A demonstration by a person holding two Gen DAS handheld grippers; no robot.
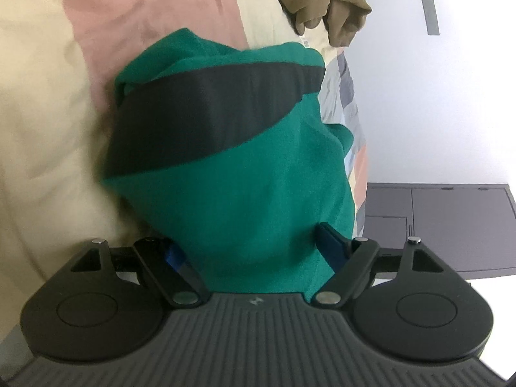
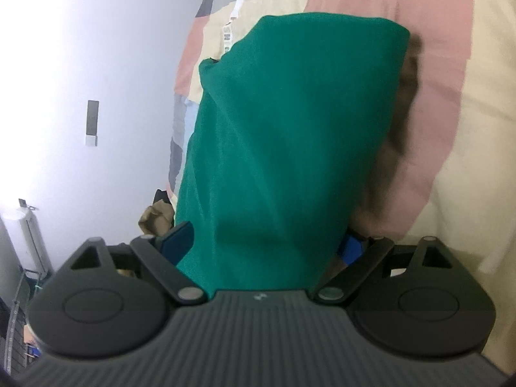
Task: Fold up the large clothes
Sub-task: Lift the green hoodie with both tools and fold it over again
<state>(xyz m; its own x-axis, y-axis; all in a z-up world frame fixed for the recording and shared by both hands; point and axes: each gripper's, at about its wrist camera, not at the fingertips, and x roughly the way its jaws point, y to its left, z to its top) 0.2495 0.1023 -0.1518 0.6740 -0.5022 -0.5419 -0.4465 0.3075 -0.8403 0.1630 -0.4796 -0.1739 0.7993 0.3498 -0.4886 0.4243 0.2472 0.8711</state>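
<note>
Garment: green garment (image 1: 251, 174), bunched and draped over a patchwork bedspread (image 1: 42, 96) of cream, pink and grey blocks.
Only in left wrist view: broad black band (image 1: 206, 109) slanting across the green cloth; tan garment (image 1: 325, 3) crumpled beyond it; dark cabinet (image 1: 451, 225) by the wall.
Only in right wrist view: plain green face of the cloth (image 2: 283, 135), no band showing; white appliance (image 2: 25, 238) low by the wall.
Left gripper (image 1: 254, 245): jaws spread wide, green cloth lying between the blue pads (image 1: 332, 242); whether pressed or loose, cannot tell.
Right gripper (image 2: 267, 245): jaws spread wide, cloth filling the gap between the pads (image 2: 350, 250); grip or mere contact, cannot tell.
</note>
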